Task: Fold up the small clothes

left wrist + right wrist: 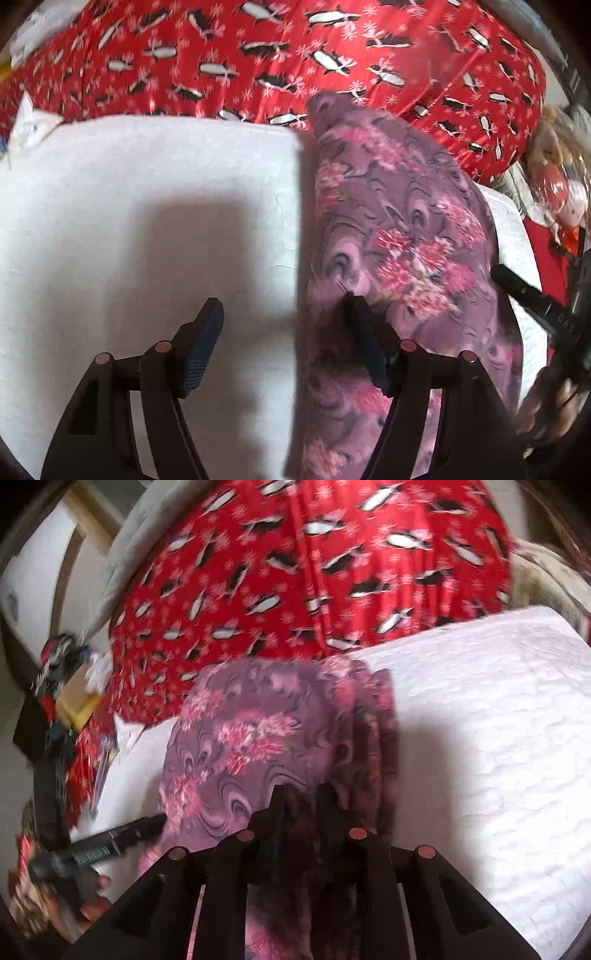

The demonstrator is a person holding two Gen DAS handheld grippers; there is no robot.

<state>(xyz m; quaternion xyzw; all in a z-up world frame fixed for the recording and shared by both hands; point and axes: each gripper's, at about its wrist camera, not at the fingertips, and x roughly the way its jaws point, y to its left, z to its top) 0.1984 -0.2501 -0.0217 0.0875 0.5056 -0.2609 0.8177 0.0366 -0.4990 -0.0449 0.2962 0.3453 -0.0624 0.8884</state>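
Note:
A purple cloth with pink flowers (402,236) lies on a white quilted pad (147,221). In the left wrist view my left gripper (284,332) is open; its right finger rests at the cloth's left edge and its left finger is over bare pad. In the right wrist view the same cloth (258,731) is bunched and lifted, and my right gripper (301,801) is shut on a fold of it. The left gripper (147,825) shows there at the cloth's left edge. The right gripper's body shows at the right edge of the left wrist view (535,299).
A red fabric with black and white penguins (295,62) covers the surface behind the pad (498,738). A pile of coloured items (70,686) lies at the far left of the right wrist view. Toys or clutter (557,184) sit at the right of the left wrist view.

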